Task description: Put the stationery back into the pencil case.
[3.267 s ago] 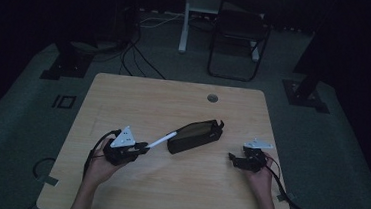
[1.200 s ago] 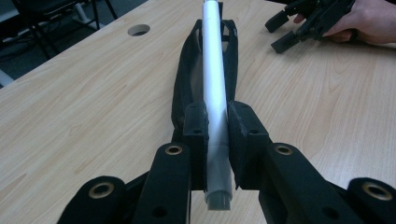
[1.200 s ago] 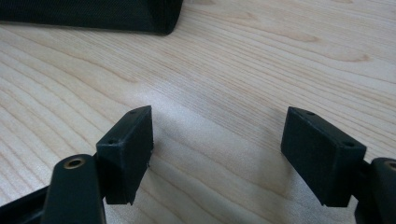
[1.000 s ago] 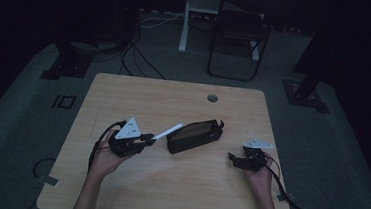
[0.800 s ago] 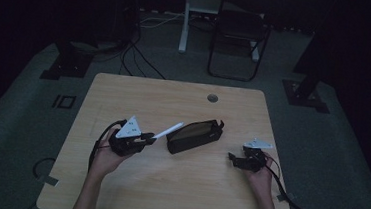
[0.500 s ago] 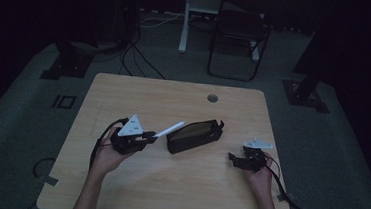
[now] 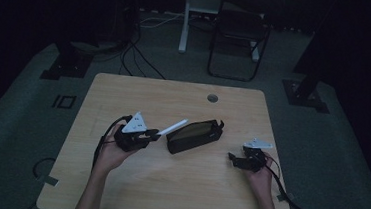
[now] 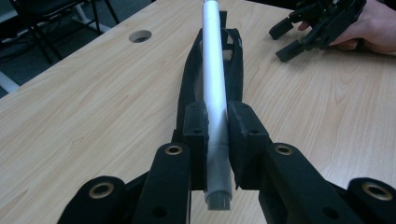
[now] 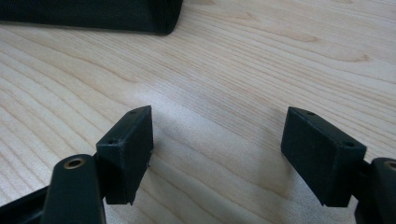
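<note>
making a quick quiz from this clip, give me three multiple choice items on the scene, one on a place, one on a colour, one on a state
1. Where does the black pouch lie?
A. on the table between the two grippers
B. on the floor by the chair
C. at the table's near edge

2. What colour is the pen?
A. red
B. white
C. green

3. How does the right gripper stand?
A. shut on the pen
B. shut on the pouch
C. open, holding nothing

Key: 1 A, the high view shows the pouch mid-table between the left gripper and the right. 2 B, the left gripper view shows a white barrel clamped between the pads. 3 C, the right gripper view shows the jaws wide apart over bare table.
</note>
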Demonstrator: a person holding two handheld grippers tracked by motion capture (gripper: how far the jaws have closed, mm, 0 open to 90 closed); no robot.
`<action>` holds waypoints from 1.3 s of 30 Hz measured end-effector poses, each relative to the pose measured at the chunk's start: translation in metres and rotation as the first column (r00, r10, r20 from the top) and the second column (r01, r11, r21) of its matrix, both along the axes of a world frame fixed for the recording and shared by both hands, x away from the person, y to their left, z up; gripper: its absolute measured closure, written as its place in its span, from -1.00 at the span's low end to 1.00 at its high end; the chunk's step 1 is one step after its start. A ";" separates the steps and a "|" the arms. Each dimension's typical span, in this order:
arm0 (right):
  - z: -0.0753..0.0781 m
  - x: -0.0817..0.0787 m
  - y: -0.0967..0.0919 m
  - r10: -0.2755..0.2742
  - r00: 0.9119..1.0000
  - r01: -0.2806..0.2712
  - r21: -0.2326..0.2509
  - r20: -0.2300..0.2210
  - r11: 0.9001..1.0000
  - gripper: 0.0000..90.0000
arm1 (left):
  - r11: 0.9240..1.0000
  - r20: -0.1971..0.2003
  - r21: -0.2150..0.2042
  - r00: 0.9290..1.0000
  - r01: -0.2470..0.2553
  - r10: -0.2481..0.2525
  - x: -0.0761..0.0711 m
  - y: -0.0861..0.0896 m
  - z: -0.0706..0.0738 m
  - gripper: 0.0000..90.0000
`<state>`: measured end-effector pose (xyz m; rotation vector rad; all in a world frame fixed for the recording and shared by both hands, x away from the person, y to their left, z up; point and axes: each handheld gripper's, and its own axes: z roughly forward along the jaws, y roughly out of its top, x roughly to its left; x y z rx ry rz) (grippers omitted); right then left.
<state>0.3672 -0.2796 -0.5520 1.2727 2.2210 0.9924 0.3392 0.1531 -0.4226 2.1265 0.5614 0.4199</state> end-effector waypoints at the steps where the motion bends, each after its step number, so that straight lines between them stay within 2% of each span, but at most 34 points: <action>1: 0.000 0.000 0.000 0.000 1.000 0.000 0.000 0.000 1.000 -0.45 | 1.000 0.001 0.000 1.000 0.001 -0.001 0.001 0.000 0.001 0.75; 17: 0.000 0.000 0.000 0.000 1.000 0.000 0.000 0.000 1.000 -0.45 | 1.000 -0.004 -0.010 1.000 0.004 -0.004 0.009 -0.006 0.003 0.75; 39: 0.000 0.000 0.000 -0.001 1.000 0.001 0.001 0.000 1.000 -0.45 | 1.000 -0.005 0.003 1.000 0.022 -0.022 0.020 -0.019 0.007 0.75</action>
